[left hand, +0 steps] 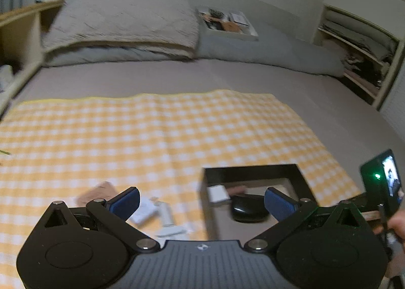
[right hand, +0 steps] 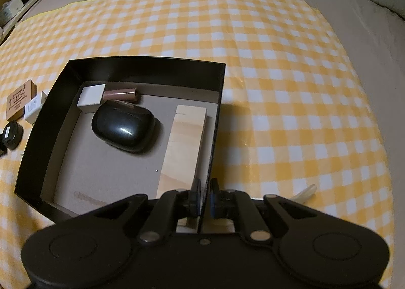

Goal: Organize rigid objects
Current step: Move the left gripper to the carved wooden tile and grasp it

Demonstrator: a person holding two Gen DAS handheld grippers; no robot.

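1 hand-held gripper (right hand: 205, 196) pinches the black box (right hand: 217, 121) wall

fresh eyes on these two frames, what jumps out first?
The open black cardboard box on the yellow-and-white checked cloth, holding a glossy black oval case, a white block, a brown tube and a pale wooden block. The right gripper is closed on the box's right wall; the left gripper hangs open above loose white items.

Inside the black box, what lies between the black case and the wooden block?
Nothing. In the right wrist view, only bare grey box floor separates the black case from the wooden block.
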